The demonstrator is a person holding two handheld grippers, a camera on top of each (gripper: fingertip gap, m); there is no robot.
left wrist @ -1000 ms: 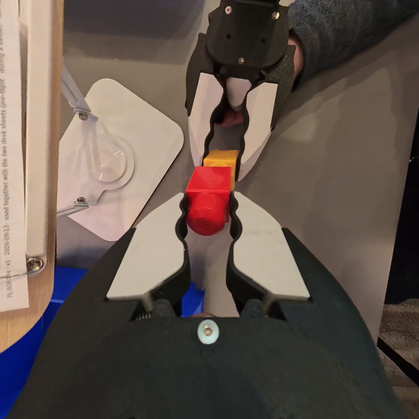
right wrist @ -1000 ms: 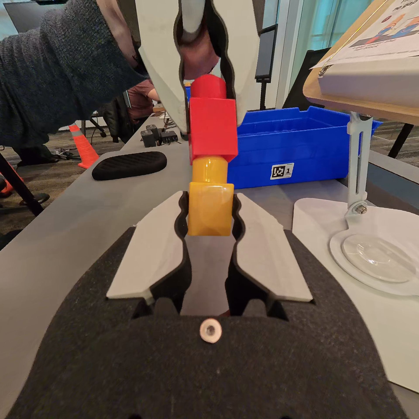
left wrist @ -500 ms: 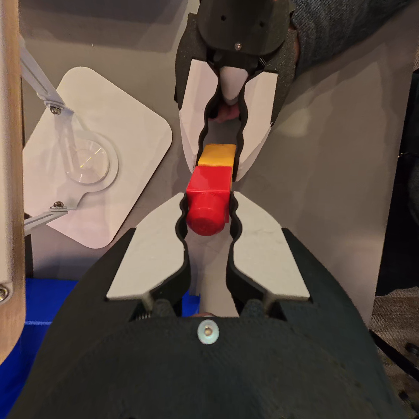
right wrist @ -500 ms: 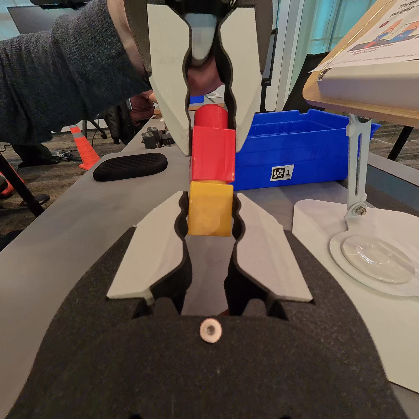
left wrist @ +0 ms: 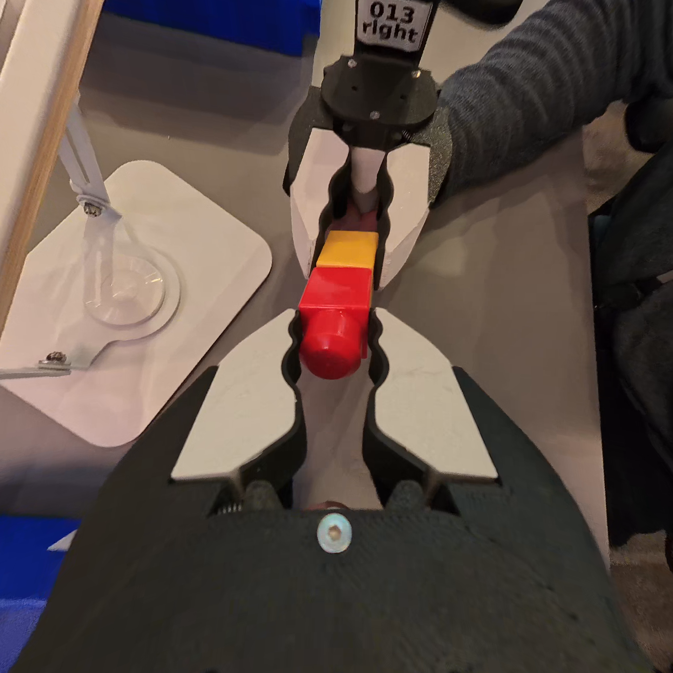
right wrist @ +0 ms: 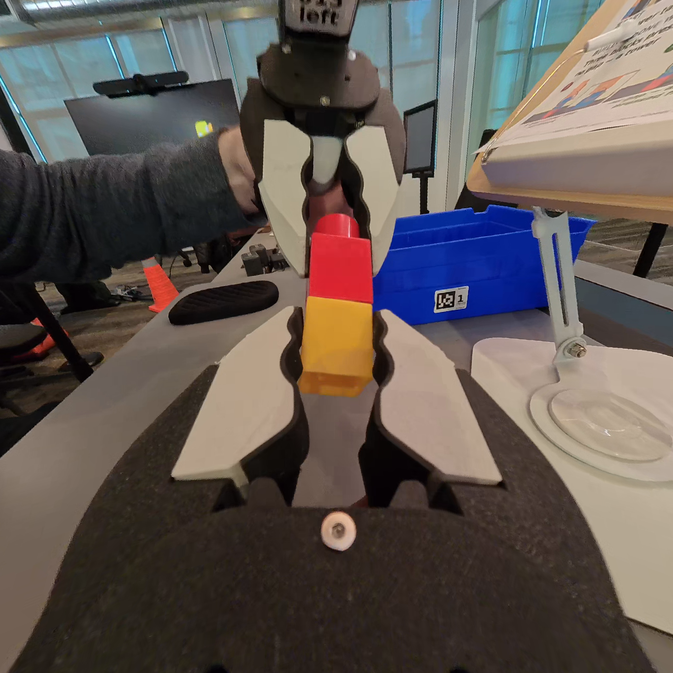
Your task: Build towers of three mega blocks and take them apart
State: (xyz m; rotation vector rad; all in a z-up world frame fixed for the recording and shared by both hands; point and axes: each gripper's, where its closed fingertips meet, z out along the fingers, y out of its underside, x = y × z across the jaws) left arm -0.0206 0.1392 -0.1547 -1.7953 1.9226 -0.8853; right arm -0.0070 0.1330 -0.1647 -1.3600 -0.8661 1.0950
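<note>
1. Grey tabletop point(right wrist: 109, 382) as the work surface, with large windows and a dark monitor point(right wrist: 153, 116) far behind in the office room.
2. Nearest in the right wrist view: right gripper point(right wrist: 337, 349) clamped on the yellow mega block point(right wrist: 337, 338), hollow underside turned toward the camera.
3. Directly above, pressed onto the yellow one with no gap visible: red mega block point(right wrist: 340, 269), round stud pointing up.
4. Clamped on that red block from above: left gripper point(right wrist: 337, 262), held by a hand in a dark grey sleeve point(right wrist: 109, 204).
5. Same pair in the left wrist view: left gripper point(left wrist: 333, 338) closed around the red mega block point(left wrist: 335, 320), stud toward the camera; yellow mega block point(left wrist: 347, 251) beyond it, between the fingers of the right gripper point(left wrist: 346, 269).
6. Both blocks held in the air over the table.
7. To the side: white base plate point(right wrist: 601, 418) with a clear suction cup point(right wrist: 612, 426) and a metal bracket.
8. Farther back: blue bin point(right wrist: 473, 269), black oval pad point(right wrist: 224, 302), orange cone point(right wrist: 158, 284) on the floor.
</note>
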